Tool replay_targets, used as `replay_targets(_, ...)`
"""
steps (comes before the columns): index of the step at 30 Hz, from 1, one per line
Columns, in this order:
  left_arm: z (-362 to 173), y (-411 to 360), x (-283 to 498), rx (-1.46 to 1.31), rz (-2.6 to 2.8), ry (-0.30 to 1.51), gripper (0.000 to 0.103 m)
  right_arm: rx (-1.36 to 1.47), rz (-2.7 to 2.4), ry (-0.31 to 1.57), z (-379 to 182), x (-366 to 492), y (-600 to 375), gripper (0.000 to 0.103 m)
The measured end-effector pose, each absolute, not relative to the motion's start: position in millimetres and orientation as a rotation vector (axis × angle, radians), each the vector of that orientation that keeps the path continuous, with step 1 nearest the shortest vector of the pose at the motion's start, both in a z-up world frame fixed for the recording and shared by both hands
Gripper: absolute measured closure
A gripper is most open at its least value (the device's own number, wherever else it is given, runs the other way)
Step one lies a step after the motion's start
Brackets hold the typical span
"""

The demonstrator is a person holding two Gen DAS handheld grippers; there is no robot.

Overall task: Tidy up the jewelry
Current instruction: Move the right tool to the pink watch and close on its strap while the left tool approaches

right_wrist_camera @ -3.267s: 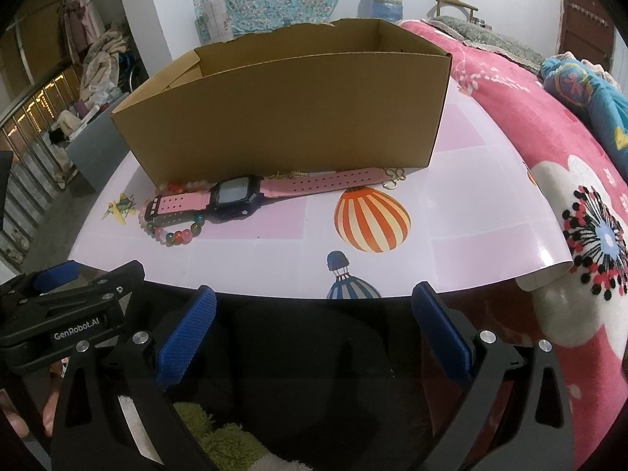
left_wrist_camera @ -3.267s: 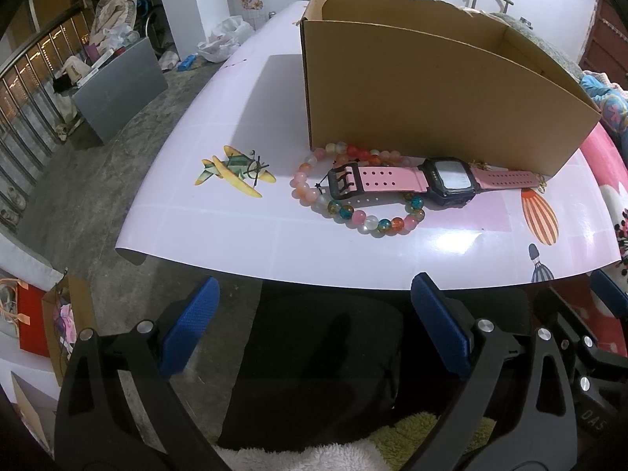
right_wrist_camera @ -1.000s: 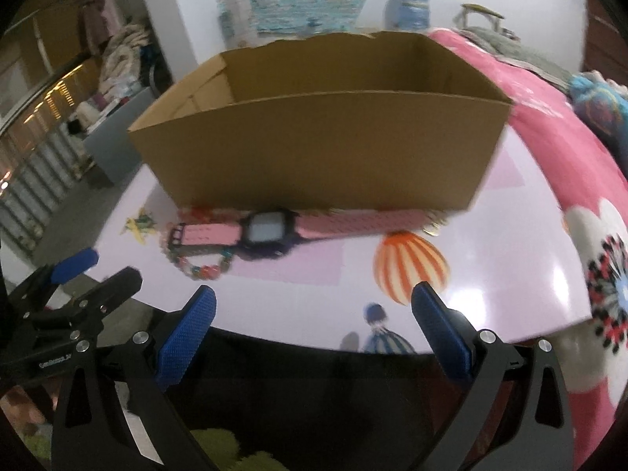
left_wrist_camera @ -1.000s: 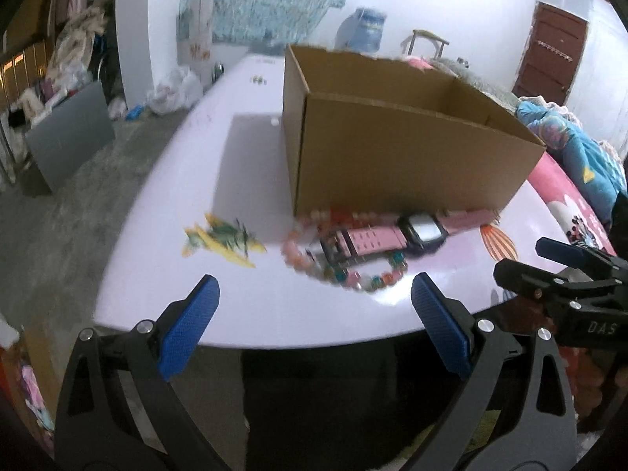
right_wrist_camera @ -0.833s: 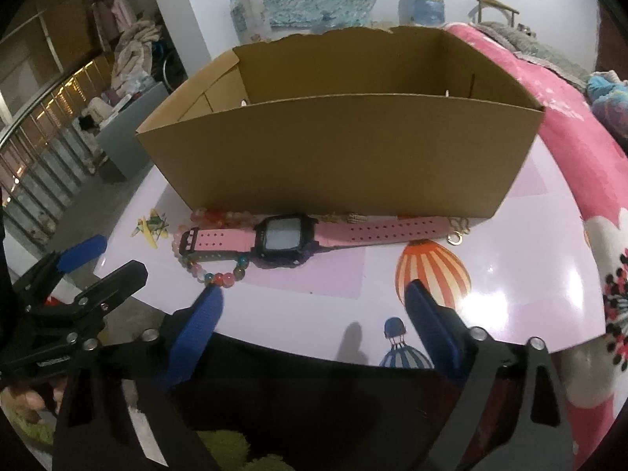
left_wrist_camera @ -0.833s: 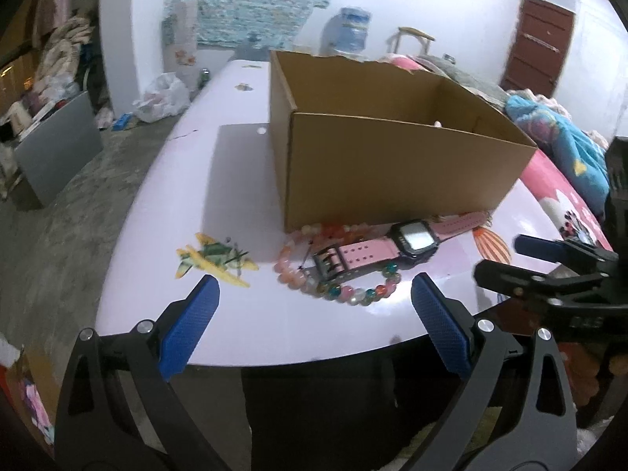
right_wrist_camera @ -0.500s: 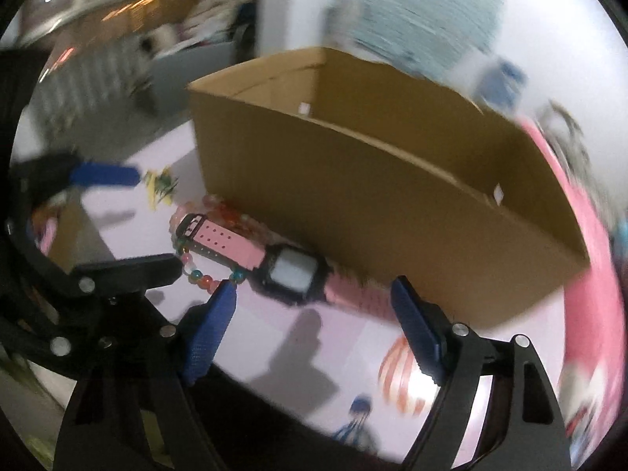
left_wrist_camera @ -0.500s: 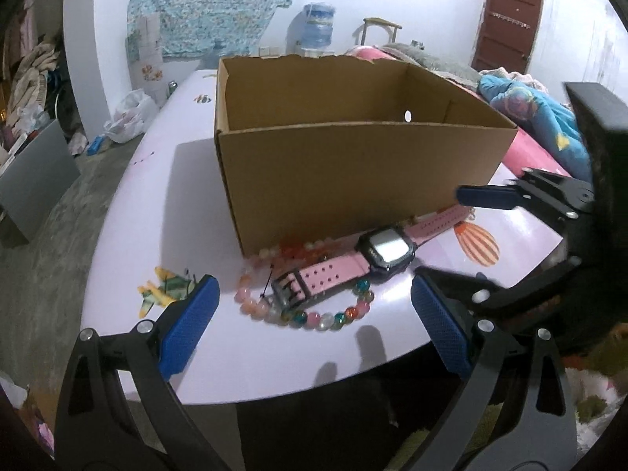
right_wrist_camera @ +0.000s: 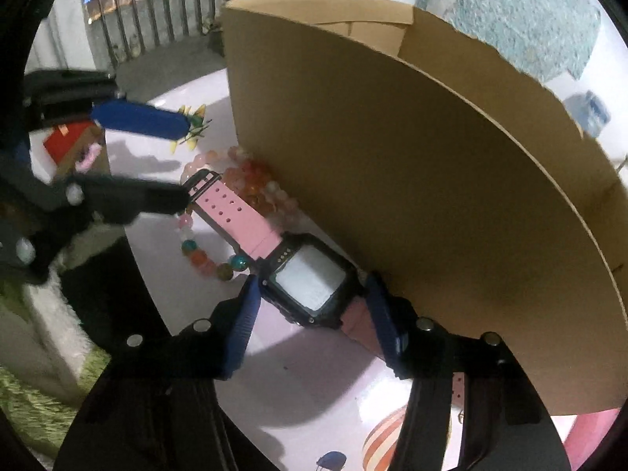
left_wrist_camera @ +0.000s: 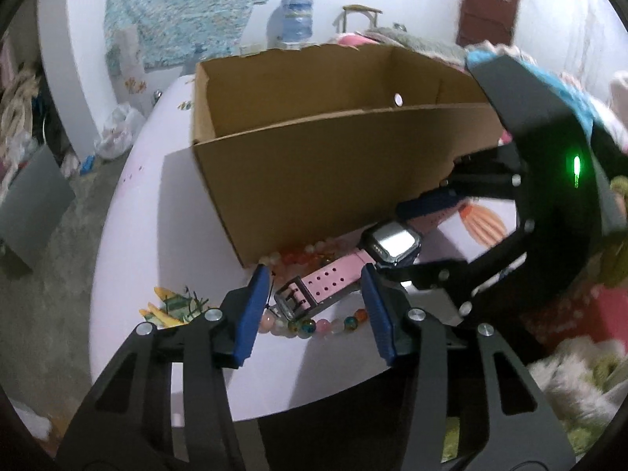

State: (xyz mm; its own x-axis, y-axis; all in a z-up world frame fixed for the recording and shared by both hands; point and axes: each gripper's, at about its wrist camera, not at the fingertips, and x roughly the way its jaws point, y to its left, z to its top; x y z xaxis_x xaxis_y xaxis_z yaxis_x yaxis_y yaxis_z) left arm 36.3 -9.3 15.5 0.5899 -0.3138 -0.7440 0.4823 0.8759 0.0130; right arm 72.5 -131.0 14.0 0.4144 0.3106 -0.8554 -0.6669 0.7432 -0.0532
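Note:
A pink-strapped watch (left_wrist_camera: pixel 337 278) with a dark square face (right_wrist_camera: pixel 314 280) lies on the white table against the front wall of an open cardboard box (left_wrist_camera: pixel 333 168). A bracelet of coloured beads (left_wrist_camera: pixel 314 324) lies under its buckle end. My left gripper (left_wrist_camera: pixel 314 306) is open, its blue pads either side of the buckle end of the strap. My right gripper (right_wrist_camera: pixel 310 314) is open, its pads either side of the watch face. The left gripper also shows in the right wrist view (right_wrist_camera: pixel 157 161).
The table (left_wrist_camera: pixel 157 212) carries airplane (left_wrist_camera: pixel 172 306) and balloon (right_wrist_camera: pixel 384 443) stickers. Its near edge drops off just behind the bracelet. A pink floral blanket lies to the right, clutter and a railing to the left.
Both grippers have moved in close over the table and narrowed. The left now straddles the strap's buckle end and the right straddles the watch face. The watch and bracelet have not moved.

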Motion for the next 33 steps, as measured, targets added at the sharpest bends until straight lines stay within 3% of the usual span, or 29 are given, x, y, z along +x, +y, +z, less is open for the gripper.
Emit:
replay_targets(14,-6,-68,36,0.637,-0.448,0.75,0.057,-0.025,0.783,1.041,22,102,-177,0.05)
replay_targets(20,-9,-79,42,0.69,-0.431,0.753,0.079,0.025,0.78,1.011,22,100,-166,0.054)
replay_targets(22,-7,-78,39,0.686,-0.435,0.747,0.091,0.046,0.753,1.0,18,96,-171,0.054)
replay_targets(27,-1,-74,36,0.635,-0.454,0.759,0.095,0.076,0.623,0.927,30,77,-191,0.054)
replay_targets(33,1,-70,40,0.59,-0.485,0.78,0.097,-0.138,0.493,0.855,38,53,-186,0.054)
